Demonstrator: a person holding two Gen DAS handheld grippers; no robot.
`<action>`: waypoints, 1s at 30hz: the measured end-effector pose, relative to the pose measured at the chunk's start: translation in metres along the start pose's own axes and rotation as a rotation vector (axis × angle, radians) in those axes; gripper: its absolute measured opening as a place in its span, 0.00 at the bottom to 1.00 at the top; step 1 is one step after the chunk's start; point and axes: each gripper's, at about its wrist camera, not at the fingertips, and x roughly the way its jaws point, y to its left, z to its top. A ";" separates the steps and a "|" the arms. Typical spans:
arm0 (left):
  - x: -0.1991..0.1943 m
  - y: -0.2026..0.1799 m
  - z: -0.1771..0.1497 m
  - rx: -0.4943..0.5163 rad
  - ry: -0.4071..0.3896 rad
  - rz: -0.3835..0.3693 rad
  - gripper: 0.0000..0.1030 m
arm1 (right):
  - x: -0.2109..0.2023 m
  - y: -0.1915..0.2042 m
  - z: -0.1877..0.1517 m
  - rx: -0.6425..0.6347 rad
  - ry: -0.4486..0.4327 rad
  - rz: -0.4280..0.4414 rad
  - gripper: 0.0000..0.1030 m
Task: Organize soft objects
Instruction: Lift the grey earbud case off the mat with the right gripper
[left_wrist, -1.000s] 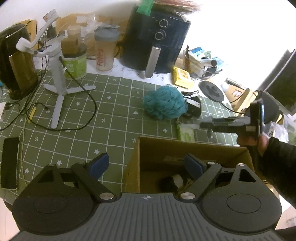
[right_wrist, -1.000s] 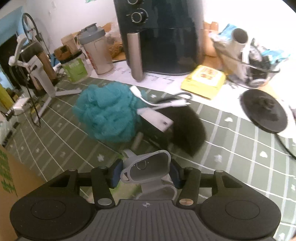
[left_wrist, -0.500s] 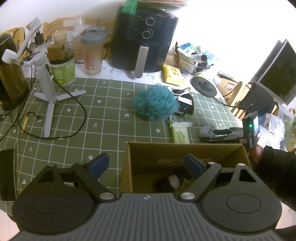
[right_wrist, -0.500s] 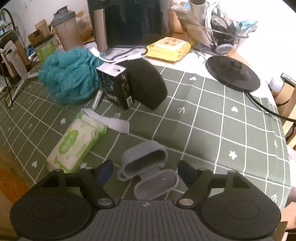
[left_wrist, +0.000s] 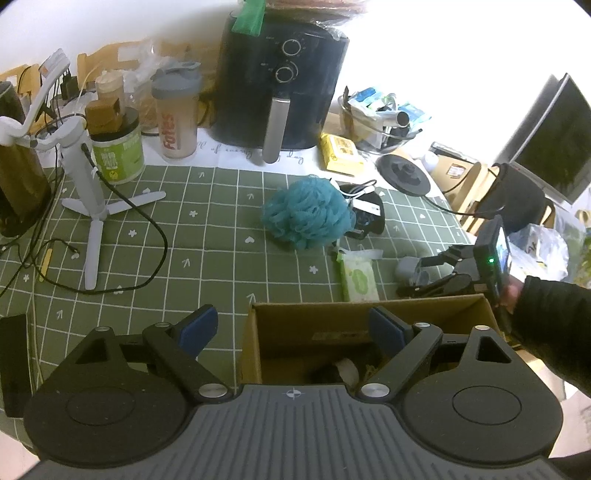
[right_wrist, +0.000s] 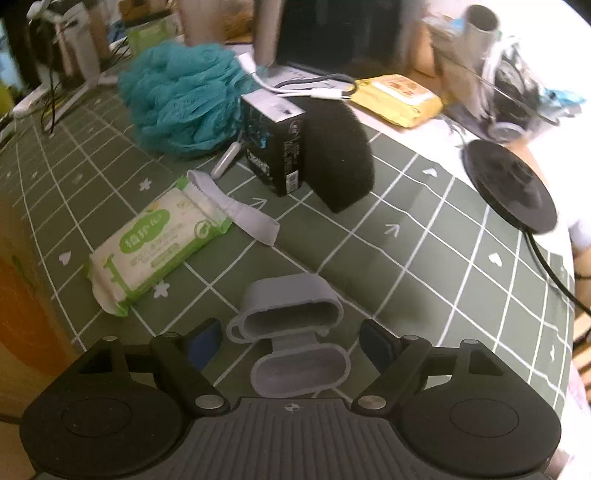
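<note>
The counter (left_wrist: 207, 221) wears a green cloth with a white grid, and at its back stands a black air fryer (left_wrist: 280, 85) beside a shaker bottle (left_wrist: 175, 114). Nearer the front sits an open cardboard box (left_wrist: 255, 347), and the left tongs (left_wrist: 291, 328) hang over its left wall with their blue pads spread wide and nothing between them. Out on the cloth lies a teal bath pouf (left_wrist: 306, 212), touching a small black carton (right_wrist: 275, 147) that stands upright against a black sponge (right_wrist: 338, 155). A yellow pack of wipes (right_wrist: 397, 98) rests farther back on the white strip. A green-and-white tissue pack (right_wrist: 155, 247) lies flat just beside the box, with a strip of white fabric (right_wrist: 236, 210) against its far end. Smallest is the grey silicone earbud case (right_wrist: 295, 336), lying open on the cloth with both halves showing; the right tongs (right_wrist: 291, 339) sit low around it, spread wide on either side and apart from it
</note>
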 end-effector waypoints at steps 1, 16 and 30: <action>0.000 0.000 0.001 0.003 -0.002 -0.002 0.87 | 0.000 0.000 0.001 -0.010 -0.005 0.005 0.78; 0.003 -0.005 0.032 0.074 -0.061 -0.012 0.87 | -0.042 0.005 0.015 0.043 -0.064 -0.018 0.57; 0.028 -0.017 0.063 0.201 -0.069 -0.019 0.87 | -0.106 0.026 0.027 0.196 -0.093 -0.122 0.57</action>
